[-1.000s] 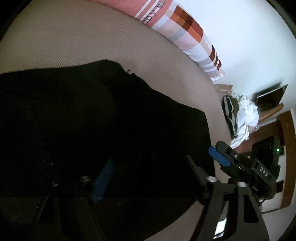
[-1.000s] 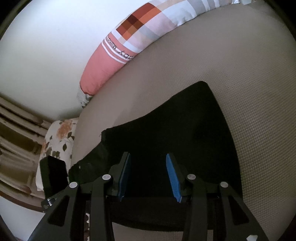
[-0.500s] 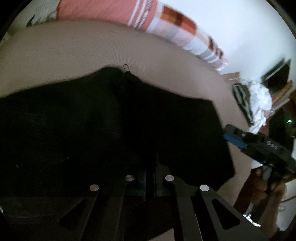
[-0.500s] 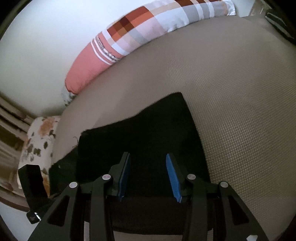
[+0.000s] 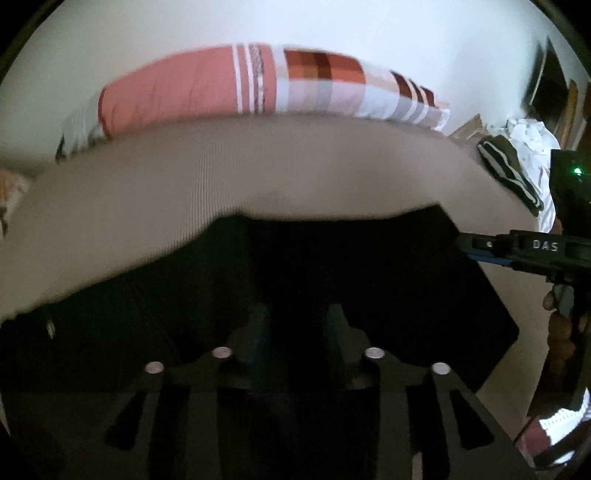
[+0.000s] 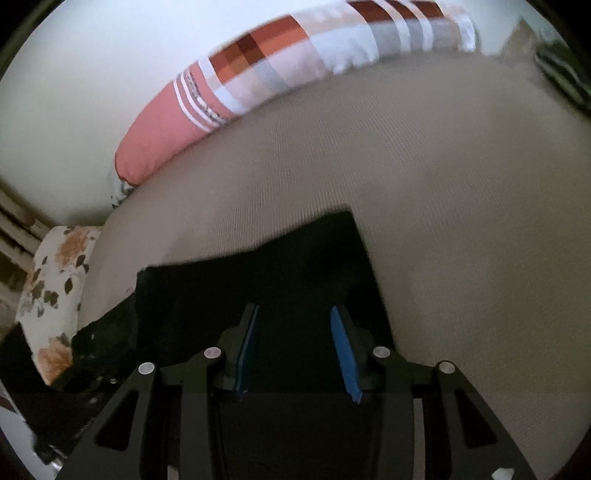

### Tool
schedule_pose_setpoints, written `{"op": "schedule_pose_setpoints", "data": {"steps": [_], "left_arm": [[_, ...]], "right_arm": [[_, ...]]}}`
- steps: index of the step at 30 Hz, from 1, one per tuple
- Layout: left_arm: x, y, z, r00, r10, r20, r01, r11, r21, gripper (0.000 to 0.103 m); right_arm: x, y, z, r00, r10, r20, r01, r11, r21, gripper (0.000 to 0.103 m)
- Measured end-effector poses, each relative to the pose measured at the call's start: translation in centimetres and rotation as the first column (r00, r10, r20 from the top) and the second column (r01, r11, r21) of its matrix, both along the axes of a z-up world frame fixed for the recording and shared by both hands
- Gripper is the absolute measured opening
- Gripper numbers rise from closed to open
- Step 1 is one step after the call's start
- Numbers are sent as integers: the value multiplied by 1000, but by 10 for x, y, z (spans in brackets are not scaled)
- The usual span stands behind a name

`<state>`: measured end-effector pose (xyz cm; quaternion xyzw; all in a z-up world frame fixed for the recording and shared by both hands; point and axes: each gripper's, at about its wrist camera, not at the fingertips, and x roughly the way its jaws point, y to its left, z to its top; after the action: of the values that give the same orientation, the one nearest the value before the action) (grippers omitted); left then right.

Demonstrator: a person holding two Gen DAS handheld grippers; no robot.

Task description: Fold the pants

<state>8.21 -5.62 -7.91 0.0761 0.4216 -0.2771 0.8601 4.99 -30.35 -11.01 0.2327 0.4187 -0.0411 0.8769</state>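
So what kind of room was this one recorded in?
Most likely a bedroom: black pants lie on a beige mattress, a long checked bolster pillow runs along the white wall, and a heap of clothes sits past the bed's end.

Your pants (image 6: 258,288) are matt black cloth; the bed (image 6: 461,192) is beige ribbed weave. Pillow (image 5: 258,88) at 12 o'clock: smooth checked cotton. Your tongs (image 6: 295,347): matt black plastic, shiny metal screws.

Striped-and-checked bolster pillow (image 5: 266,85) along white wall (image 5: 332,26); beige mattress (image 6: 461,184); floral cushion (image 6: 55,280); clothes pile (image 5: 524,155).
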Motion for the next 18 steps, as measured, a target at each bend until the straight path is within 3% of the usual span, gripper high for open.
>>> {"op": "schedule_pose_setpoints", "data": {"steps": [6, 11, 15, 18], "left_arm": [[31, -28, -4, 999, -35, 17, 35, 999, 4, 40], [56, -38, -31, 999, -2, -46, 5, 998, 69, 40], [48, -42, -31, 1000, -21, 0, 20, 994, 112, 40], [44, -40, -29, 1000, -6, -13, 8, 993, 122, 46]], "right_arm": [[33, -5, -6, 1000, 18, -2, -18, 995, -95, 37], [45, -2, -13, 999, 47, -23, -51, 986, -160, 34], [44, -1, -11, 998, 56, -17, -58, 983, -171, 34], [42, -1, -5, 997, 74, -11, -74, 983, -170, 37]]}}
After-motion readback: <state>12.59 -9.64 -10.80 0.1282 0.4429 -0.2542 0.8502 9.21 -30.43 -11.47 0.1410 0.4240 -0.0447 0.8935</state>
